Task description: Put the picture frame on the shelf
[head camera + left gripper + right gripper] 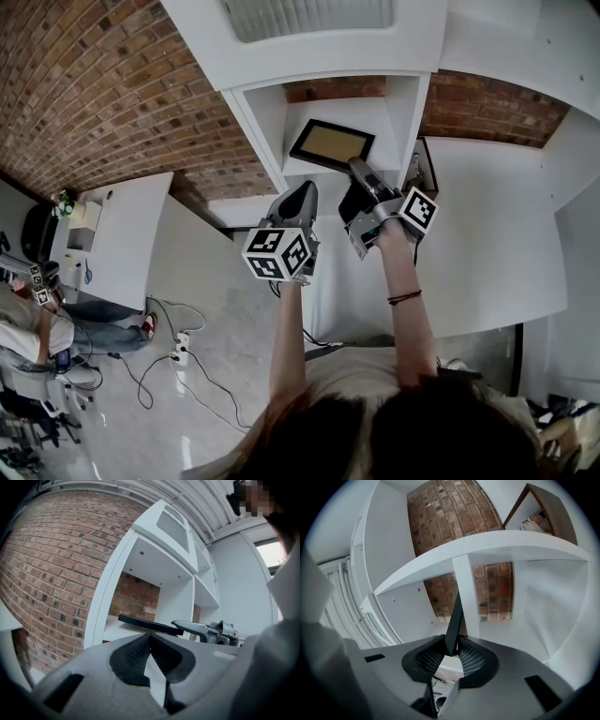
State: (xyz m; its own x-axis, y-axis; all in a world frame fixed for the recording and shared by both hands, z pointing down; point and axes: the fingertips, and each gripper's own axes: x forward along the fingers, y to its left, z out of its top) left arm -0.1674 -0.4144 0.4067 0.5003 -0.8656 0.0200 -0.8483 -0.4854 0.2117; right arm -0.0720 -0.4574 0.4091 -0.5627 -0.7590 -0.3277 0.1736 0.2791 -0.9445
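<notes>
The picture frame (pixel 330 143), black with a tan panel, hangs tilted in front of the open compartment of the white shelf (pixel 267 136). My right gripper (pixel 359 173) is shut on its near right edge. In the right gripper view the frame's thin black edge (pixel 453 620) stands upright between the pads. My left gripper (pixel 305 197) hovers just left of and below the frame, shut with nothing in it. The left gripper view shows the frame (pixel 149 624) edge-on above the shelf board, with the right gripper (pixel 206 631) clamped on its end.
A second, dark brown frame (pixel 427 164) leans in the shelf compartment to the right, also seen as a brown frame (pixel 539 513) in the right gripper view. A brick wall (pixel 103 84) lies behind. A white table (pixel 122 234), a seated person (pixel 37 328) and floor cables (pixel 159 356) are at the left.
</notes>
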